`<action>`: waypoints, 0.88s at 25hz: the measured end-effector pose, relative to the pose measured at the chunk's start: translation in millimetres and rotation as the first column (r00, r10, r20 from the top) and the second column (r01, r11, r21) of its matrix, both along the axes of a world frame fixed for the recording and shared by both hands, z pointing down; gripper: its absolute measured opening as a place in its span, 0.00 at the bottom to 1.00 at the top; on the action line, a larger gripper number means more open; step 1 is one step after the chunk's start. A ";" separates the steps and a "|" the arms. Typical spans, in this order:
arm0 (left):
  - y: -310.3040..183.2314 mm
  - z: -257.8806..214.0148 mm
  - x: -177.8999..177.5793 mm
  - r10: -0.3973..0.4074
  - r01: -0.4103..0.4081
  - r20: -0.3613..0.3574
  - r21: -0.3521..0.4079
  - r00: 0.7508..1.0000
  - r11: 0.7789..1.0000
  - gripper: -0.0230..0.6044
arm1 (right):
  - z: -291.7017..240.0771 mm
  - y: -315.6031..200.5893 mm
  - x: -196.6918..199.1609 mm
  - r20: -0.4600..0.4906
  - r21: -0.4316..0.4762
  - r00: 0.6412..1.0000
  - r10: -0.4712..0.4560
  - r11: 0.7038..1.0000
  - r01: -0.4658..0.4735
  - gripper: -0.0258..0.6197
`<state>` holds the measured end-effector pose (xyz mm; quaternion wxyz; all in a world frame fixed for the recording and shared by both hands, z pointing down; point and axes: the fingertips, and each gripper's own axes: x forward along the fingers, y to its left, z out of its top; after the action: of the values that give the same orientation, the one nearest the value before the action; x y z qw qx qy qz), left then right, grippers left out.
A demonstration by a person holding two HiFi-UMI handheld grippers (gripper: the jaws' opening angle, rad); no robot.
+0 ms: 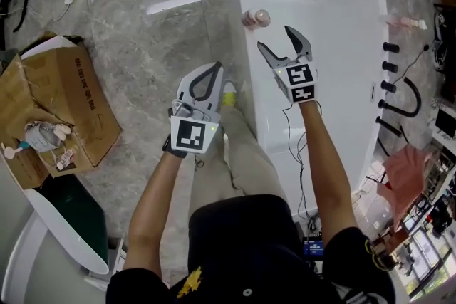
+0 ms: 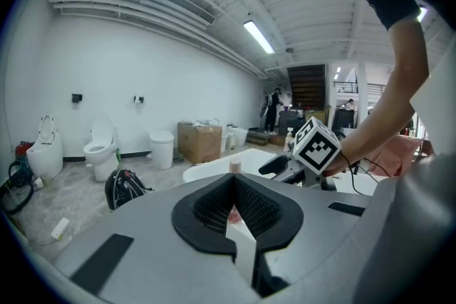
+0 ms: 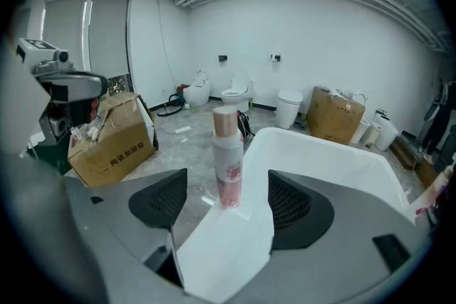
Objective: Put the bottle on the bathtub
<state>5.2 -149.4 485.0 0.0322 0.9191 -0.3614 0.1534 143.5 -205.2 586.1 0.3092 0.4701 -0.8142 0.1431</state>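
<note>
A white bottle (image 1: 255,18) with a pink cap and pink label stands upright on the left rim of the white bathtub (image 1: 335,3). In the right gripper view the bottle (image 3: 228,160) rises straight ahead on the bathtub rim (image 3: 235,238), a short way beyond the fingertips and untouched. My right gripper (image 1: 278,40) is open over the rim with nothing in it. My left gripper (image 1: 212,67) hangs over the floor left of the tub, jaws shut on nothing. From the left gripper view the bottle (image 2: 234,165) shows small beyond the closed tips.
An open cardboard box (image 1: 60,110) with small bottles lies on the marble floor at the left. Black tap fittings (image 1: 390,67) line the tub's right side. Toilets (image 2: 100,146), a black backpack (image 2: 125,189) and more boxes (image 3: 338,114) stand along the far wall.
</note>
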 end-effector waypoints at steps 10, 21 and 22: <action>85.6 -115.1 -25.9 0.075 -0.075 -0.010 -0.004 0.997 0.997 0.07 | -164.0 115.1 -14.0 0.083 0.064 0.990 0.114 0.991 -0.120 0.24; 123.8 -219.3 -66.1 -0.012 0.022 -0.096 0.100 0.995 0.995 0.07 | -283.6 193.7 -26.3 0.132 0.176 0.975 0.181 0.963 -0.202 0.04; 124.9 -223.9 -67.0 -0.012 0.022 -0.094 0.109 0.995 0.994 0.07 | -290.0 197.2 -26.1 0.135 0.185 0.974 0.184 0.961 -0.207 0.04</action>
<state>-61.8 -24.5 261.2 -0.0001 0.9226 -0.3750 0.0899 117.3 -8.0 296.2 0.1972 0.5677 -0.7905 0.1183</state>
